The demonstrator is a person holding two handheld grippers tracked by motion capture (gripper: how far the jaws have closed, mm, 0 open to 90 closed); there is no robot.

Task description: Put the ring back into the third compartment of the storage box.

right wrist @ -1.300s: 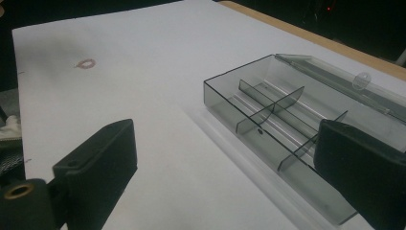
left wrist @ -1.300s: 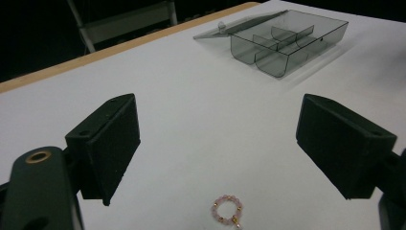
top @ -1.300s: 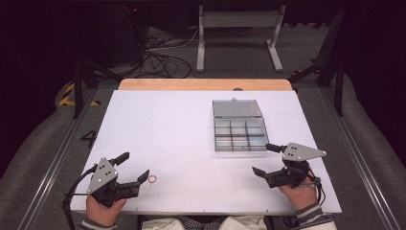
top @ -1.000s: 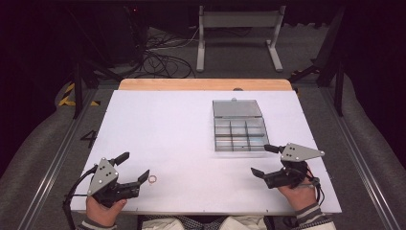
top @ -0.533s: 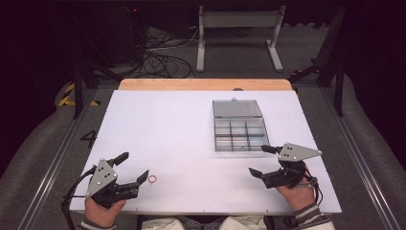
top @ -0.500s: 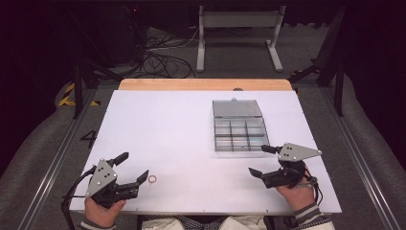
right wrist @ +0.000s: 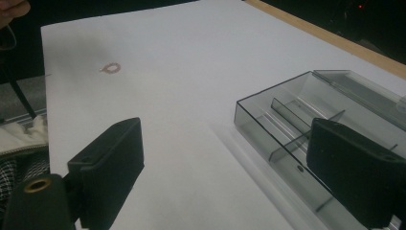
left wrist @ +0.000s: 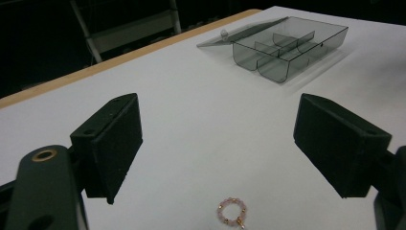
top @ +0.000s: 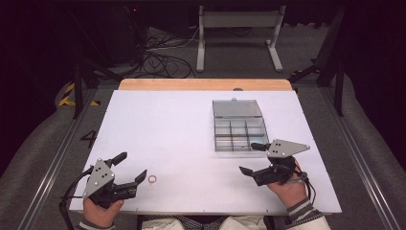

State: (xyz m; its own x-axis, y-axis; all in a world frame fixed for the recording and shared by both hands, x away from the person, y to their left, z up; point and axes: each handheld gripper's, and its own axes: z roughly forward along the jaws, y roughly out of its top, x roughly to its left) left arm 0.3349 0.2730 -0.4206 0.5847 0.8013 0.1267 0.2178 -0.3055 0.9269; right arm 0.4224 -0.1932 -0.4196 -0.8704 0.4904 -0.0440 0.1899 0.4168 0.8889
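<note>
In the left gripper view the small beaded ring (left wrist: 231, 212) lies at the bottom edge, its lowest bead cut off there. In the right gripper view it is a faint smudge with no beads to be made out, and the near corner of the clear compartment box (right wrist: 306, 129) is hidden behind that gripper's black jaw. From the high view whether the compartments hold anything is too small to tell.

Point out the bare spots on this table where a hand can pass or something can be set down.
The widest bare stretch lies left of the open compartment box, back to the wooden edge. The front middle, between the bead ring and the right gripper, is also free. It is tightest at the box's front edge, where the right gripper sits close.
</note>
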